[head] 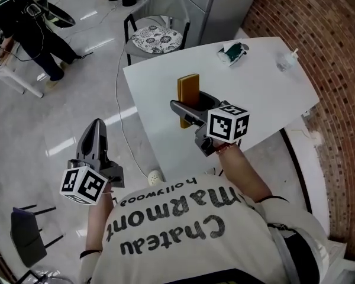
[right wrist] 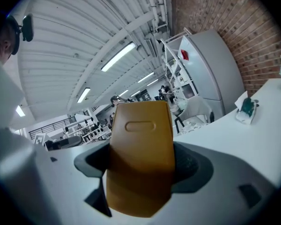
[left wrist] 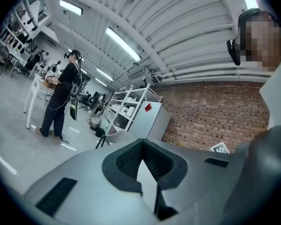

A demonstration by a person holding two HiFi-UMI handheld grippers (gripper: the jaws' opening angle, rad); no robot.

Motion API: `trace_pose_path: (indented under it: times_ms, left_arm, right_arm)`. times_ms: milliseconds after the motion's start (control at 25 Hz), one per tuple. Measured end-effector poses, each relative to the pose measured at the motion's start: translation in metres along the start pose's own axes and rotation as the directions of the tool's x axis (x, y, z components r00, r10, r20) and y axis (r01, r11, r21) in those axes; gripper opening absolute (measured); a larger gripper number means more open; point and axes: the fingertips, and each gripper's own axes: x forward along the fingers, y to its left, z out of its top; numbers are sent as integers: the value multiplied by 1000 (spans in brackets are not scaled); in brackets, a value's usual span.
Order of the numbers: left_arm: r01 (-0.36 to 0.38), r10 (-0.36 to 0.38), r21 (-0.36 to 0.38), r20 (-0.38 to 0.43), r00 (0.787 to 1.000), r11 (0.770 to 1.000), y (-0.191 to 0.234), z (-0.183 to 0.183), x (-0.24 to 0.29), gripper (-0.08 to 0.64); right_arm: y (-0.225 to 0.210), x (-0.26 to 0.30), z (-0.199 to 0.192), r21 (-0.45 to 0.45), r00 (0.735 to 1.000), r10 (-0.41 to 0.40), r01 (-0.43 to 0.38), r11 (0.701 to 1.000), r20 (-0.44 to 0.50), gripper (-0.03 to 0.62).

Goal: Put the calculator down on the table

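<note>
Off to the left, over the floor [head: 41,129], the left hand-held gripper [head: 97,129] hangs clear of the tabletop [head: 260,93], its jaws pressed together at the tips with nothing between them. Further right, the right hand-held gripper [head: 187,109] is clamped on the mustard-coloured calculator [head: 188,89], which stands on end over the near part of the white tabletop; whether it touches, I cannot tell. A green-and-white packet [head: 232,52] lies near the far edge.

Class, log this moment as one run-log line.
right tool: shut on calculator | calculator: held over table | left tool: shut, empty
</note>
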Motion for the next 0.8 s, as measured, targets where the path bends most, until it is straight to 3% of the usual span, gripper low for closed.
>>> trace_pose_path:
  times_ms: [480, 800]
  left_arm:
    - [138, -139, -16, -73, 988, 990, 30, 2, 55, 2]
    - [187, -188, -25, -94, 978, 982, 48, -5, 83, 2]
  right_arm:
    - [-37, 19, -25, 39, 979, -201, 202, 978, -42, 405]
    - [-50, 40, -49, 45, 965, -249, 254, 966, -88, 405]
